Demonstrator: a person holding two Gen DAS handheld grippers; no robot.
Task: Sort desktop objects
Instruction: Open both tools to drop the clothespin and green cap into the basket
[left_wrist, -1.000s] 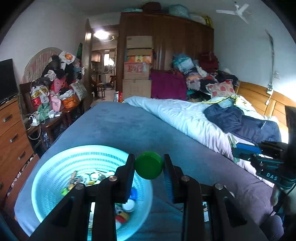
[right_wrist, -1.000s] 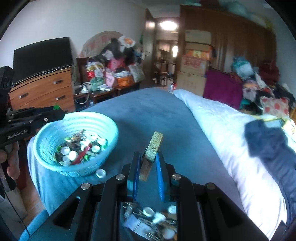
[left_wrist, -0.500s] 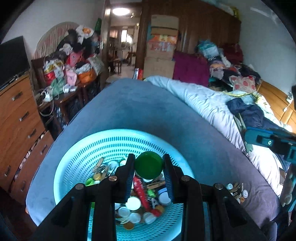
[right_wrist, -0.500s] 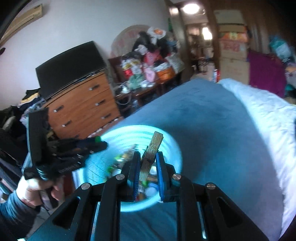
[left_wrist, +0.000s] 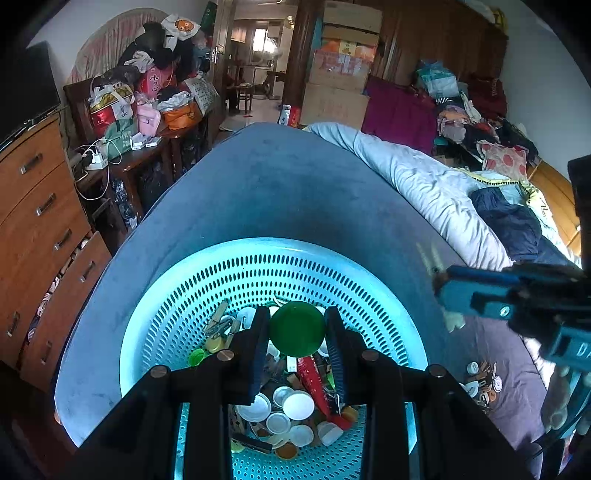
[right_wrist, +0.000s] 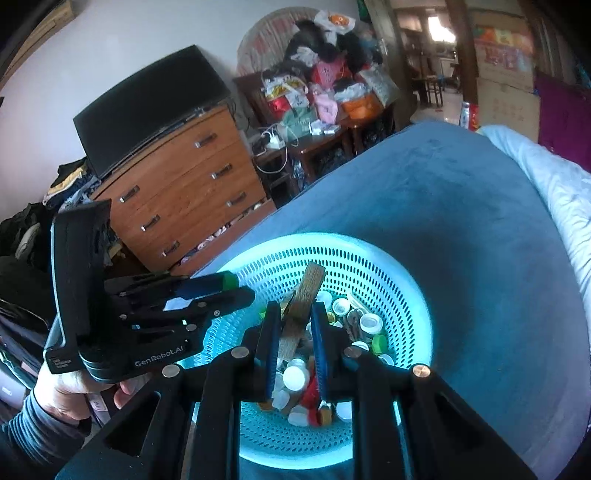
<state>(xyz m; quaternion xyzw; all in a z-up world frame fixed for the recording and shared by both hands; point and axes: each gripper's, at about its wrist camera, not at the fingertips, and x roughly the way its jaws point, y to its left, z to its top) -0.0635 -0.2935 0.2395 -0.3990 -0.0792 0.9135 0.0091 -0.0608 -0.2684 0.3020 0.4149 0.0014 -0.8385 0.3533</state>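
Left wrist view, nearest first: your left gripper (left_wrist: 297, 328) pinches a round green cap (left_wrist: 297, 328) between its two pads, directly over the pale blue perforated basket (left_wrist: 258, 266). Below it the basket's floor is littered with white caps, a red tube and other small bits (too jumbled to name one by one), and the black finger arms cover the near rim. To the right, your right gripper (left_wrist: 439, 284) enters blurred, its tip just outside the basket's edge; what it carries is a smear here. A small heap of loose caps and clips (left_wrist: 482, 380) lies on the blue bedcover (left_wrist: 280, 184) just beside the basket, partly cut off by that gripper.

In the right wrist view, the right gripper (right_wrist: 293, 328) is clamped on a wooden clothespin (right_wrist: 303, 299), which stands tilted between the pads above the basket (right_wrist: 388, 269); its lower end is hidden between the fingers. At the left your hand (right_wrist: 62, 391) holds the left gripper (right_wrist: 236, 286), with only a green sliver of the cap showing. Beyond stands a wooden dresser (right_wrist: 184, 184).
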